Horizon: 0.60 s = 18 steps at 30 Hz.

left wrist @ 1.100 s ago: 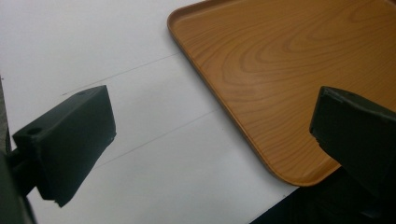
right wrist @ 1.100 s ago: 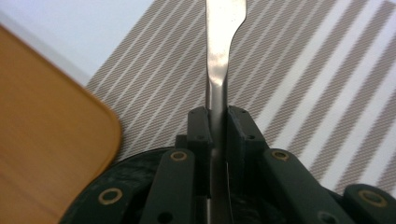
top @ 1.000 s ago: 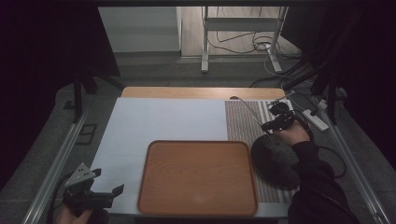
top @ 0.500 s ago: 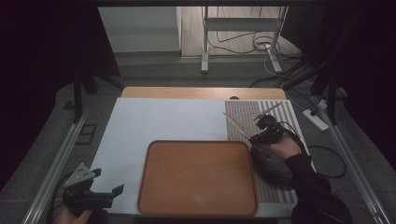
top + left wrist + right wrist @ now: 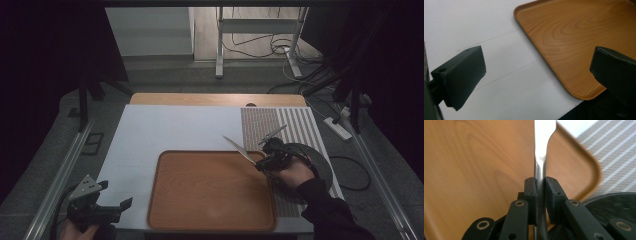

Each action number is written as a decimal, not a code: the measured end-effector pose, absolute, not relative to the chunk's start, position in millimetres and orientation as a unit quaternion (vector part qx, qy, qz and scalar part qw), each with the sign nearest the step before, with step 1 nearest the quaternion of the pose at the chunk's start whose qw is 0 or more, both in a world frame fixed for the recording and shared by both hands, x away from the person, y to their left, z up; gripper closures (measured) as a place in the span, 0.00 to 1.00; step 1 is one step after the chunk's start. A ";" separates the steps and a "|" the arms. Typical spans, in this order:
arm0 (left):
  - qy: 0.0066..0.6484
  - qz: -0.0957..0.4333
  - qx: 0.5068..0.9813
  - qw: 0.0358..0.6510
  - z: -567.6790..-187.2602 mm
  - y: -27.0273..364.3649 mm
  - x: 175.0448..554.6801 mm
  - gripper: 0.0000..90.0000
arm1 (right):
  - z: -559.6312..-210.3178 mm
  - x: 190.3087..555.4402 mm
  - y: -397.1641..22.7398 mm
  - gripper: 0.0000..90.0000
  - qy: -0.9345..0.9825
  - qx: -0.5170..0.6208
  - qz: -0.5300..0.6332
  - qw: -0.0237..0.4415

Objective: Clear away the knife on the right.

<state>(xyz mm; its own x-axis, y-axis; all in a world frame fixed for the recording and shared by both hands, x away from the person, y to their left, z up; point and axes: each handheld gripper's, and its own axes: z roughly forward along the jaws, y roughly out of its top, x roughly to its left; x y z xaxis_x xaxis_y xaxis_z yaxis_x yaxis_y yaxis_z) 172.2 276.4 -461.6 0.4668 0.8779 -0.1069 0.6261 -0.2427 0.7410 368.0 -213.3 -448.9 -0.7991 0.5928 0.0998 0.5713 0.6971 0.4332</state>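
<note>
Nowhere legible writing: knife point(image 5: 541, 157), wooden tray point(image 5: 210, 192).

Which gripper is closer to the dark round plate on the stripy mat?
The right. The right gripper, shut on a knife, sits at the plate's left edge, over the wooden tray's right rim. The left gripper hangs open at the table's near left corner, across the tray from the plate.

Silver table knife point(image 5: 241, 149): blade pointing away-left, raised over wooden tray's point(image 5: 210, 220) far right corner.
</note>
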 end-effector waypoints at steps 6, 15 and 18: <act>0.488 0.168 0.770 0.376 -461.6 276.7 172.0 0.01 | -453.9 350.5 -199.7 0.89 0.926 0.304 0.222 0.011; 0.488 0.168 0.770 0.376 -461.6 277.0 171.9 0.01 | -466.8 323.2 -182.6 0.89 0.935 0.293 0.198 -0.003; 0.487 0.168 0.770 0.377 -461.6 276.8 171.8 0.01 | -474.2 317.4 -179.8 0.89 0.938 0.295 0.185 -0.007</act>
<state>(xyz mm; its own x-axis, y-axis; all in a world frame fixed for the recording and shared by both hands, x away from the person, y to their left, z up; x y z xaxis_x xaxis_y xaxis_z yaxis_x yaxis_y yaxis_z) 171.8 276.8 -461.6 0.4681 0.8770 -0.1081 0.6234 -0.2410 0.7439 317.4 -179.8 -474.2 -0.8261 0.5503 0.1217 0.5553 0.7580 0.3421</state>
